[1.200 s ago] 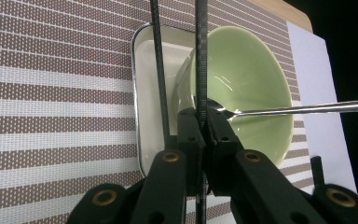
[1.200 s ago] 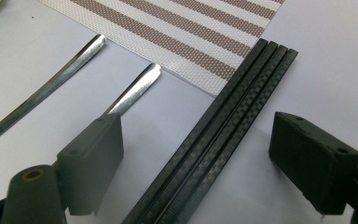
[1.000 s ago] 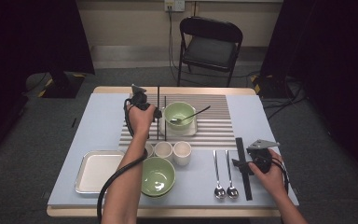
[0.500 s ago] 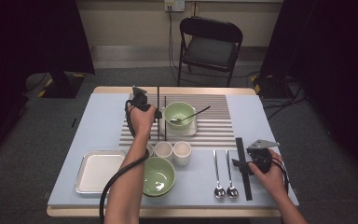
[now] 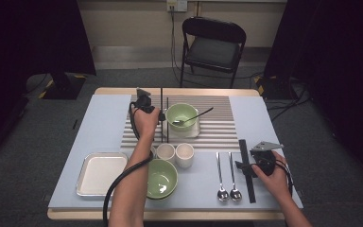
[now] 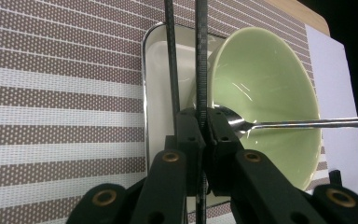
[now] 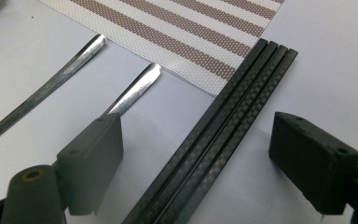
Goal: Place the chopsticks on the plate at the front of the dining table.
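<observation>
My left gripper [image 5: 162,117] hovers over the striped mat, shut on a black chopstick [image 6: 198,70] that stands upright just left of a green bowl [image 5: 181,115]. A second chopstick [image 6: 171,60] runs beside the left pad. The bowl sits on a white square plate [image 6: 161,93] and a metal spoon [image 5: 194,117] rests in it. My right gripper [image 7: 200,158] lies low at the front right, open, with a bundle of black chopsticks [image 7: 214,130] flat on the table between its pads, untouched. Two spoons [image 5: 226,176] lie to its left.
Two white cups [image 5: 175,152] stand mid-table, with another green bowl [image 5: 161,177] in front of them. A metal tray [image 5: 101,172] sits at the front left. The striped mat [image 5: 217,127] covers the far middle. A folding chair [image 5: 212,45] stands beyond the table.
</observation>
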`<state>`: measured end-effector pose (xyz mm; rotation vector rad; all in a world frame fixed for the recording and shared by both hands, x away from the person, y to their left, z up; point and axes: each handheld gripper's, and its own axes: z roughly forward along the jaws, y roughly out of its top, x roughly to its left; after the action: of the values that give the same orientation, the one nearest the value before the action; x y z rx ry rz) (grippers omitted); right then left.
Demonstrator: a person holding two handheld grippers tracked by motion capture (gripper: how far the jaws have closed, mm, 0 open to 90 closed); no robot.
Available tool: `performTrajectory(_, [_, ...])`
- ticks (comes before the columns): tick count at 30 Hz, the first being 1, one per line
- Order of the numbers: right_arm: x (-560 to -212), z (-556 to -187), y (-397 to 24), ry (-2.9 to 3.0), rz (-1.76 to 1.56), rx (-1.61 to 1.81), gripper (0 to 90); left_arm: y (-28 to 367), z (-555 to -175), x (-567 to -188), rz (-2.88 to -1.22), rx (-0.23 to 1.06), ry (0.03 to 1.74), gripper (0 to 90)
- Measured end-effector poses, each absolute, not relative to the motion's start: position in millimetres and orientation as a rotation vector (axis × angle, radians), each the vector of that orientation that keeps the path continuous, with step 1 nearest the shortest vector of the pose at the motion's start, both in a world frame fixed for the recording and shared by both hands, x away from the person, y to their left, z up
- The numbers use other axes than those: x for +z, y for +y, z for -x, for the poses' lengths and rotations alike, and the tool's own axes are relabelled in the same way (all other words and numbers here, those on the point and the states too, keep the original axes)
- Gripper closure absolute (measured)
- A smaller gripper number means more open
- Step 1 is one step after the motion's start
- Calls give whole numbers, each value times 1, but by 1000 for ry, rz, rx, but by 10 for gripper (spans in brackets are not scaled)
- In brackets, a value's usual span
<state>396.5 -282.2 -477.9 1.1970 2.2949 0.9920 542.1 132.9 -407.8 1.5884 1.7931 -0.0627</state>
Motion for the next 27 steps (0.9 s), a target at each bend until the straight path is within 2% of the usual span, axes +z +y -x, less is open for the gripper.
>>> performTrajectory(27, [-478, -397, -282, 2295, -1199, 993, 166, 133, -548, -419, -1598, -45, 1826, 862])
